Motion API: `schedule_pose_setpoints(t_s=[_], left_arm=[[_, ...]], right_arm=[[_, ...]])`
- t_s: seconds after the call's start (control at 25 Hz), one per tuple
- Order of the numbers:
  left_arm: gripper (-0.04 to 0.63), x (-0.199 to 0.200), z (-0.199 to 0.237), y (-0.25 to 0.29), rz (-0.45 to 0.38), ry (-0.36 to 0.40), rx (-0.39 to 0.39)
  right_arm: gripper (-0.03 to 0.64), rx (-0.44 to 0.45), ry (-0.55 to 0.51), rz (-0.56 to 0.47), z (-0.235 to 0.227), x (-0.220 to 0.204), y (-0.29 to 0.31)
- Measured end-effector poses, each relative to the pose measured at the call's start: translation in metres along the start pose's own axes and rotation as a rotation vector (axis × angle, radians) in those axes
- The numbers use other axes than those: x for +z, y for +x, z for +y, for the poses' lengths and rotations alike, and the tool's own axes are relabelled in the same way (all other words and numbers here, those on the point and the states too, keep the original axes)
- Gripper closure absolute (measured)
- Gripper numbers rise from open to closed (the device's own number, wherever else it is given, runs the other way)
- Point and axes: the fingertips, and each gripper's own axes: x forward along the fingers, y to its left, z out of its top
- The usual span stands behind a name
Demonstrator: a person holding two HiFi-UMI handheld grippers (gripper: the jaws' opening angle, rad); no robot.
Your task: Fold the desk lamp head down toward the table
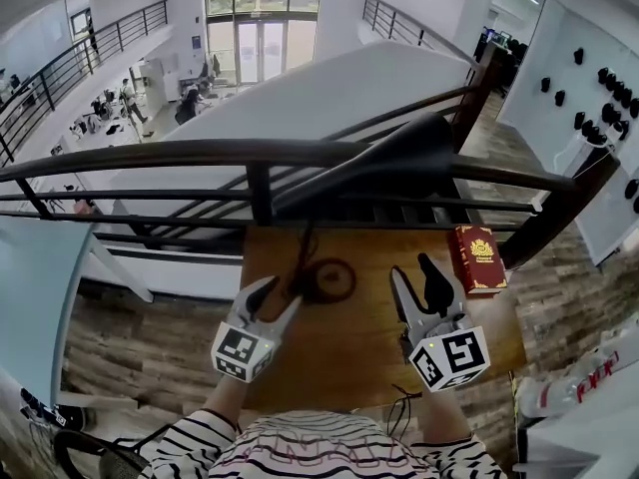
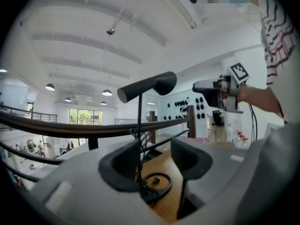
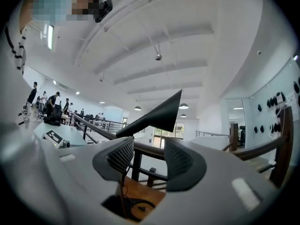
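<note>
A black desk lamp stands on the wooden table (image 1: 359, 357); its round base (image 1: 326, 279) is near the far edge and its long head (image 1: 399, 158) is raised over the railing. My left gripper (image 1: 278, 295) is open just left of the base. In the left gripper view the thin stem (image 2: 139, 125) rises in line with the gap, close to the left pad and untouched, with the head (image 2: 147, 86) level above. My right gripper (image 1: 414, 277) is open to the right of the base. In its own view the lamp head (image 3: 154, 116) slants above the empty jaws.
A red book (image 1: 476, 257) lies at the table's far right corner. A dark railing (image 1: 250, 153) runs just behind the table, with a drop to a lower floor beyond. The lamp's cord (image 2: 157, 184) coils at the base. A white rack (image 1: 589, 377) stands at right.
</note>
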Motion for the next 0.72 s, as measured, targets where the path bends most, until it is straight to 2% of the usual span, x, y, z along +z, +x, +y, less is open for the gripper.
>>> schedule_pose_setpoints(t_s=[0.32, 0.72], left_arm=[[0.388, 0.006, 0.013, 0.055, -0.007, 0.001, 0.058], [0.393, 0.017, 0.042, 0.094, -0.008, 0.002, 0.125]], right_arm=[[0.425, 0.05, -0.153, -0.096, -0.054, 0.06, 0.034], [0.425, 0.073, -0.295, -0.204, -0.092, 0.136, 0.071]])
